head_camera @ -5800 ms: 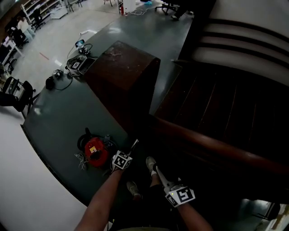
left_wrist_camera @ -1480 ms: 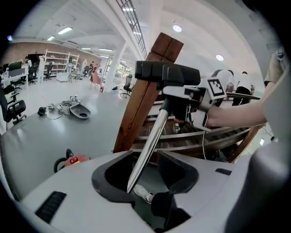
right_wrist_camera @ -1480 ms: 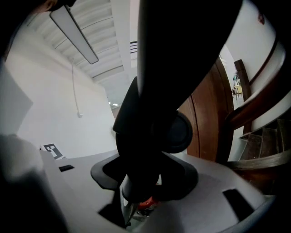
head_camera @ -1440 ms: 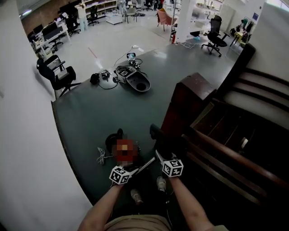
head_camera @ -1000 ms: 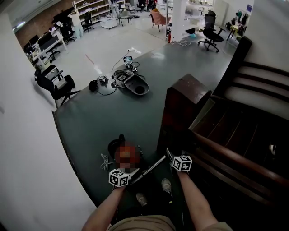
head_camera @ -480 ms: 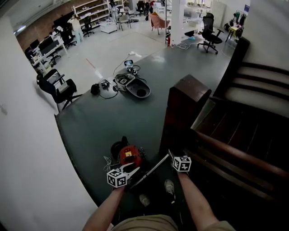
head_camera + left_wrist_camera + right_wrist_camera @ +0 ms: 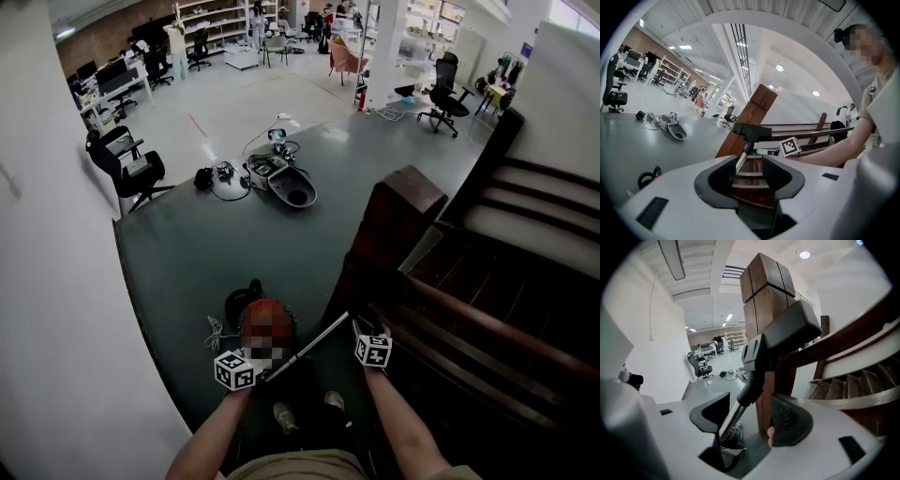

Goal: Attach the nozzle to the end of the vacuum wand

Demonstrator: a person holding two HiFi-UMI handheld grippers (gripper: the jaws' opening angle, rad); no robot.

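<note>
A thin metal vacuum wand [image 7: 309, 347] slants up to the right between my two grippers. My left gripper [image 7: 261, 373] is shut on its lower end; in the left gripper view the wand [image 7: 740, 161] runs out along the left jaw of this gripper [image 7: 749, 171] to the black nozzle [image 7: 752, 132]. The nozzle [image 7: 783, 338] sits on the wand's far end, its neck sleeved over the tube [image 7: 729, 420]. My right gripper [image 7: 747, 416] straddles that end with its jaws opening and its pads clear of the wand. In the head view that gripper [image 7: 359, 325] is by the post.
The red vacuum body [image 7: 267, 323] lies on the dark floor near my feet [image 7: 286, 417]. A wooden newel post [image 7: 394, 220] and handrail [image 7: 469, 319] stand close on the right, with stairs [image 7: 506, 262] beyond. An open case with cables [image 7: 281, 183] lies farther off.
Several seconds ago my right gripper was low by my feet, apart from the wand; now it is at the wand's far end. Over the last second the wand's angle has barely changed.
</note>
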